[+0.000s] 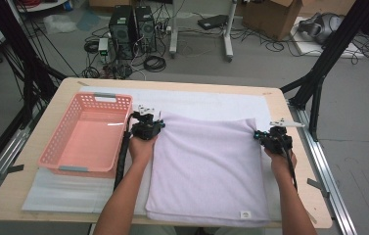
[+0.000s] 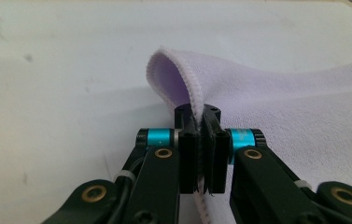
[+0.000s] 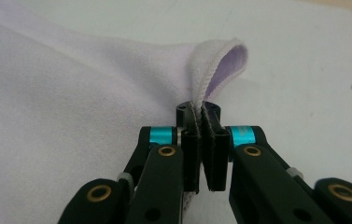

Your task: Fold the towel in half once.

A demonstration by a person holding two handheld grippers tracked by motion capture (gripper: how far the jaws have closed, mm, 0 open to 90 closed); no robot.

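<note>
High view: lavender towel [image 1: 204, 166] flat on table [image 1: 289, 196], pink basket [image 1: 86, 132] at left. Gripper views add pinched hems curling up past the jaws. Left gripper [image 2: 200, 140] clamped on far-left corner, right gripper [image 3: 200, 140] clamped on far-right corner.

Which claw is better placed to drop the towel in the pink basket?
Left, probably. The left claw pinches the towel corner right beside the pink basket. The right claw grips the corner farthest from it.

Folded lilac towel [image 1: 204, 166], far corners pinched
</note>
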